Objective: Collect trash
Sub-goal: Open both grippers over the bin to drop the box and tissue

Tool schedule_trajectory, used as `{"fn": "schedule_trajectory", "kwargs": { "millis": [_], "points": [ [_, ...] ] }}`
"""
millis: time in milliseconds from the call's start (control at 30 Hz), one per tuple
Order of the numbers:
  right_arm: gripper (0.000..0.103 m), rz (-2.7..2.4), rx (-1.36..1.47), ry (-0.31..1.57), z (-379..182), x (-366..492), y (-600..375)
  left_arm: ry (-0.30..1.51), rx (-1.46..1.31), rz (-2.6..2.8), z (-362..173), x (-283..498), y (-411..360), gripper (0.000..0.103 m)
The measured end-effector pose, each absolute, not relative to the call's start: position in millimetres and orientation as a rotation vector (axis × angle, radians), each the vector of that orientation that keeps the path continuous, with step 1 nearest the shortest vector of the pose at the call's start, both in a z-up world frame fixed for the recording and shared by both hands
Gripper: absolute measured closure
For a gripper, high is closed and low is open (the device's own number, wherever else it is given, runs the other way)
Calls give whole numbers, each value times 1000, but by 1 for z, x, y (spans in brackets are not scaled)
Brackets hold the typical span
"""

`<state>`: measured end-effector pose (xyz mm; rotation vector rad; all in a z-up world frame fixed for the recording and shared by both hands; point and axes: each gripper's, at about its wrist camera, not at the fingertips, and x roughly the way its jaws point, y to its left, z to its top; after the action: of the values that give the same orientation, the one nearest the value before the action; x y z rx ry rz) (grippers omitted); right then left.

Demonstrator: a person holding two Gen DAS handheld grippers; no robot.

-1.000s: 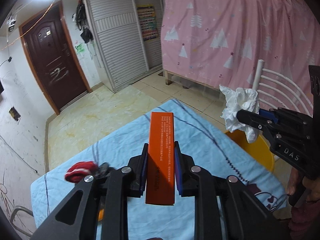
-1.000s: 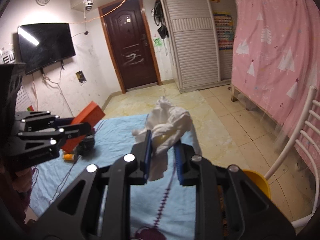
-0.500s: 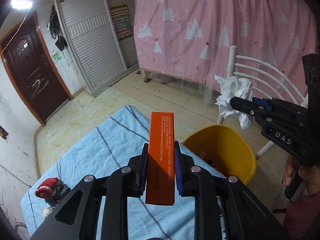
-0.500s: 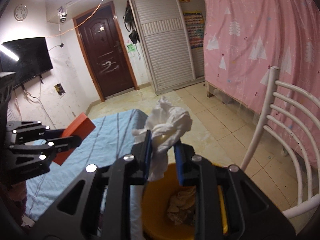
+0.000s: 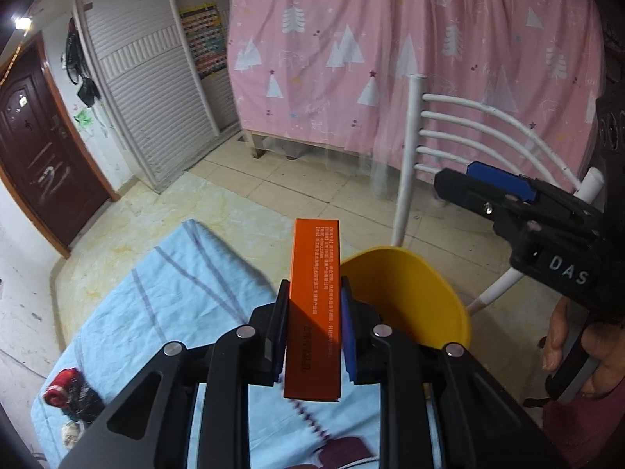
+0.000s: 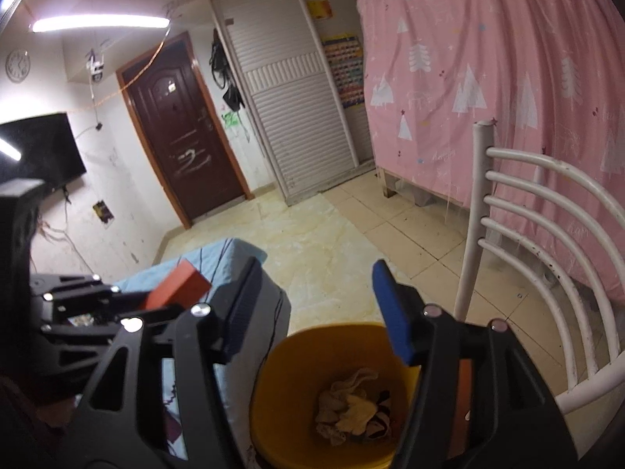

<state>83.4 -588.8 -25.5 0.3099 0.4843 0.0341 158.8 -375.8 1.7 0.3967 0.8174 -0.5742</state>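
Right gripper point(image 6: 312, 305) had just opened, empty, above the yellow bin point(image 6: 273, 383) at six o'clock. Left gripper point(image 5: 312, 328) gripped the orange box point(image 5: 314, 305); it should clear the rim before releasing.

A light-blue striped cloth-covered table point(image 5: 164, 293) fills the lower left of the left wrist view, its far corner pointing to about eleven o'clock. At its eight o'clock end lies a small red-and-black bundle point(image 5: 64, 387), too blurred to name. A dark purple print point(image 5: 343, 453) shows on the cloth at six o'clock. Beyond lies the pale tiled floor point(image 5: 297, 183), and on it, at three o'clock just beside the table, stands a round yellow plastic bin point(image 5: 414, 293), with a white metal chair point(image 5: 441, 133) behind.
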Motion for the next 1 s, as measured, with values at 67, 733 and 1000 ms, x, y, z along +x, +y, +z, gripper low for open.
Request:
{"fn": "schedule_trajectory", "kwargs": {
  "millis": [67,733,1000],
  "points": [
    [46,20,335,463,-23,78,-597,837,380,-596,0,161,-384,85],
    [36,75,299,471,-15,80,-563,836,358,-541,4,157,-345,62],
    [36,134,246,515,-16,95,-516,799,319,-457,19,158,-280,58]
  ]
}}
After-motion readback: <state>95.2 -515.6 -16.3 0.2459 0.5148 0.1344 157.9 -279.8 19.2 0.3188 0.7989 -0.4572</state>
